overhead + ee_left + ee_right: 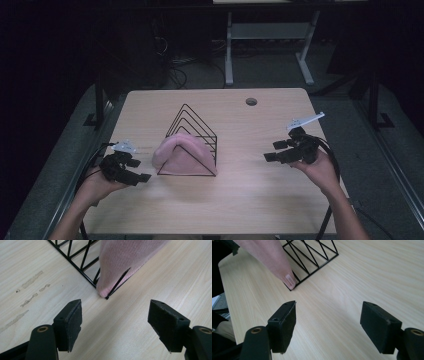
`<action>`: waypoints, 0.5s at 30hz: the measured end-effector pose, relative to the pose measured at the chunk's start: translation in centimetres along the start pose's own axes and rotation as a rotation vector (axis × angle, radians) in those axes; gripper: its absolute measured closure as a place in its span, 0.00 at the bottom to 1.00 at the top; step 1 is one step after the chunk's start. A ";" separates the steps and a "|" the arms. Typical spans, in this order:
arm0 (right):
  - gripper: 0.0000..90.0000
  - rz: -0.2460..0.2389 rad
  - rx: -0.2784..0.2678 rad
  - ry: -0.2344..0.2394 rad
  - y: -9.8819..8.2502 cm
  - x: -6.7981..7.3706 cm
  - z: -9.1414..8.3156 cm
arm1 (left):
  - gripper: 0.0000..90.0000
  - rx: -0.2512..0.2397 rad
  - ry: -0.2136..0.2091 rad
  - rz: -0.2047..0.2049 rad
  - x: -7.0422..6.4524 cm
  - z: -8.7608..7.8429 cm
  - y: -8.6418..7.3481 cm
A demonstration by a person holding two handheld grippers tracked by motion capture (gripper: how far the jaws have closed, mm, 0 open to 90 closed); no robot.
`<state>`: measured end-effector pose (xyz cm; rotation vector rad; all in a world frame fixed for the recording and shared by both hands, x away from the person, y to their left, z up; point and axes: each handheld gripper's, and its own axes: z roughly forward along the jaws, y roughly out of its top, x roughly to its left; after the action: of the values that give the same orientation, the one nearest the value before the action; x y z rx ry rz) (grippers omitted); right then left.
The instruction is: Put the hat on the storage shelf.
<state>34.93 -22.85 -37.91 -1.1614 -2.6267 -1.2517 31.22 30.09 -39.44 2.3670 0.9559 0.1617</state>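
So a light wooden desk [240, 195] is sitting in a pretty dark room, and near the middle of it a black wire rack [192, 140] shaped like a row of triangles is standing upright. A pink knit cloth [177, 155] is lying draped through the rack's front section, bulging out toward the person's left side and resting on the desk. In the left gripper view the pink cloth [125, 262] is poking past the corner of the rack [82, 267], with one wire crossing over its edge. In the right gripper view the cloth [274, 257] is showing a small pale label near its tip, right at the rack's [312, 257] near corner. The left gripper [141, 176] is being held just off the left of the cloth, low over the desk, fingers [71, 325] standing wide apart with nothing between them. The right gripper [270, 151] is hanging well apart from the rack on the right side of the desk, pointing in toward it, and its fingers [284, 325] are standing wide apart too, just bare desk [362, 277] underneath. A round cable hole [251, 101] is sitting near the desk's far edge. A few faint smudge marks [30, 293] are showing on the wood in the left gripper view.
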 end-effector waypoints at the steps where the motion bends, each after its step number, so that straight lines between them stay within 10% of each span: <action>1: 0.31 0.002 -0.004 -0.001 -0.3 -0.1 -0.1 | 0.31 0.000 0.000 -0.001 0.0 0.0 -0.1; 15: 0.31 0.061 0.028 -0.042 -4.3 -1.0 -0.6 | 0.30 -0.011 0.005 -0.010 -0.2 0.0 -0.9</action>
<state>32.76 -25.63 -40.68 -1.2670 -2.6076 -1.1892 30.53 30.43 -39.95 2.3524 0.9672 0.1684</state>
